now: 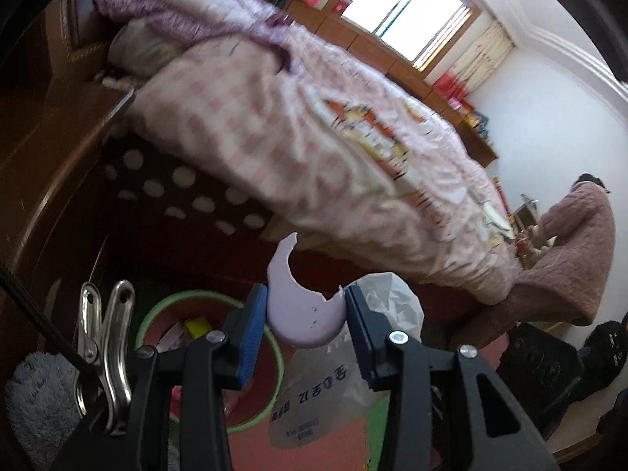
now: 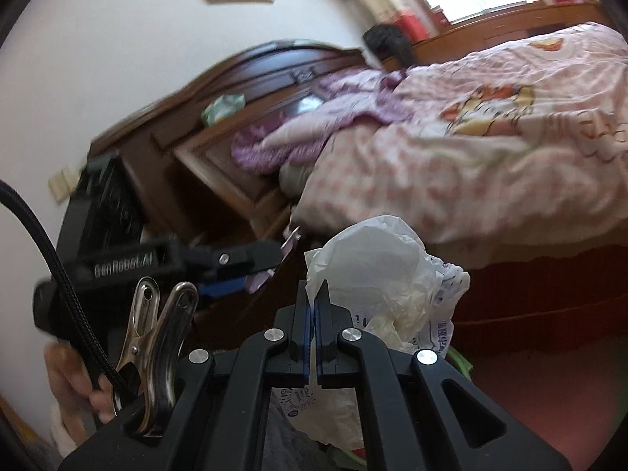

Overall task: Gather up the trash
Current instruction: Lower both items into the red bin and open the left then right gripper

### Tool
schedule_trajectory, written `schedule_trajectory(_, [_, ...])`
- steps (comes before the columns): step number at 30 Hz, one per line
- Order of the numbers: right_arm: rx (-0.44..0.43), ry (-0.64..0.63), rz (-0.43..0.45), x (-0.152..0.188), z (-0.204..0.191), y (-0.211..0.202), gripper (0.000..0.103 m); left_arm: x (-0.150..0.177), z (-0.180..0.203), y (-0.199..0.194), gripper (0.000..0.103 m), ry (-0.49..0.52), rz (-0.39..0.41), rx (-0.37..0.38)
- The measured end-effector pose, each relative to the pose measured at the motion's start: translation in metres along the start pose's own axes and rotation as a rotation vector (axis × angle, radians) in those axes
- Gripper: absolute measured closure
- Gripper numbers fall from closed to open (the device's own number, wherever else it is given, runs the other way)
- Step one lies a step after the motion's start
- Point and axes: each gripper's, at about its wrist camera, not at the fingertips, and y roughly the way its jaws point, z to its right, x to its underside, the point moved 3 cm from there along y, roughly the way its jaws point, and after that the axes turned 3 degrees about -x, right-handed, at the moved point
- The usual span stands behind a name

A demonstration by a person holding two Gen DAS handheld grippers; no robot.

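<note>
My left gripper is shut on a broken lilac shell-shaped piece, its jagged edge pointing up. Below it stands a green-rimmed bin holding scraps, among them a yellow one. A crumpled white plastic bag hangs just right of the lilac piece. In the right wrist view my right gripper is shut on that white plastic bag, which bulges up and to the right and trails printed plastic below. The left gripper shows there at left, with the lilac piece between its pads.
A bed with a pink checked quilt and dark wooden frame fills the background. A person in a pink fleece robe sits at the bed's far end. A black bag lies on the red and green foam floor mat.
</note>
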Motion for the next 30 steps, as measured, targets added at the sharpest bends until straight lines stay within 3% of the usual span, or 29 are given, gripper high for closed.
schedule_trajectory(4, [-0.105, 0.066, -0.041, 0.019, 0.02, 0.02, 0.101, 0.007, -0.018, 0.03, 0.061, -0.046, -0.065, -0.092])
schedule_trajectory(7, [-0.144, 0.14, -0.071, 0.038, 0.042, 0.039, 0.101, 0.013, -0.029, 0.057, 0.061, -0.095, -0.141, -0.096])
schedule_trajectory(12, [-0.111, 0.283, -0.149, 0.081, 0.092, 0.072, 0.1, 0.026, -0.045, 0.104, 0.061, -0.137, -0.248, -0.132])
schedule_trajectory(20, [-0.076, 0.41, -0.244, 0.128, 0.145, 0.108, 0.1, 0.056, -0.075, 0.177, 0.061, -0.206, -0.41, -0.177])
schedule_trajectory(23, [-0.044, 0.414, -0.297, 0.144, 0.158, 0.121, 0.1, 0.065, -0.087, 0.196, 0.061, -0.239, -0.465, -0.23])
schedule_trajectory(30, [0.101, 0.412, -0.348, 0.17, 0.18, 0.131, 0.1, 0.067, -0.098, 0.237, 0.061, -0.282, -0.556, -0.244])
